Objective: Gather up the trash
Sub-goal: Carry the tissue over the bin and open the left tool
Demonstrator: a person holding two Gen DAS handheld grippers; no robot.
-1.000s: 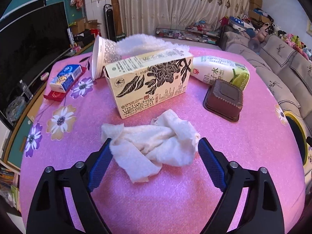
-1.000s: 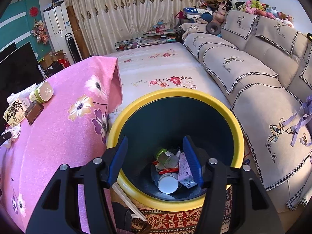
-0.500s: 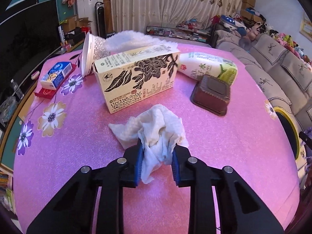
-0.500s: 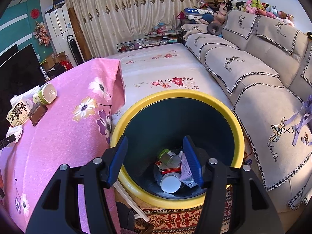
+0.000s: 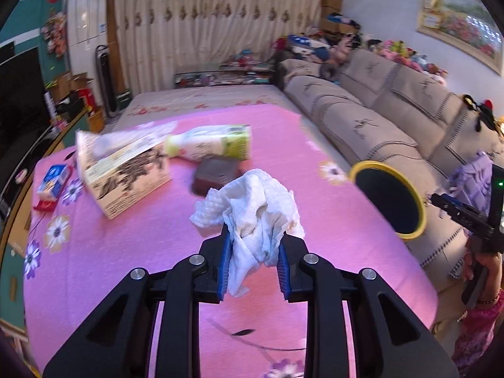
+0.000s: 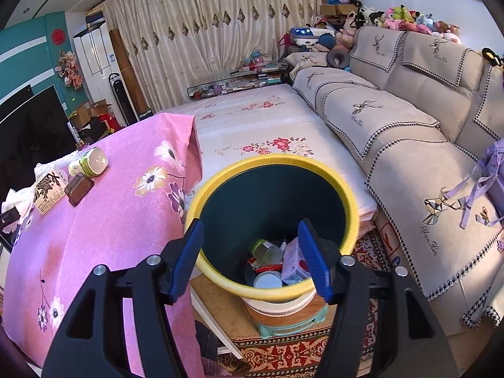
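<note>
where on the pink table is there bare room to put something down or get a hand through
The near stretch of the pink flowered tablecloth is bare, from the printed beige carton toward the yellow-rimmed bin. The far left is crowded: carton, white-and-green bottle, dark brown tray and small blue box. The left hand-held gripper holds a crumpled white tissue.

Carton + bottle motion-blurred; brown box partly behind tissue.

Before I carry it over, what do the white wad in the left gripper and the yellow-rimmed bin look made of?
White wad: looks like soft tissue or paper towel, matte and crumpled, with limp torn-looking edges. Yellow-rimmed bin: probably plastic, going by the smooth, slightly glossy yellow rim and the dark, even inner wall.
</note>
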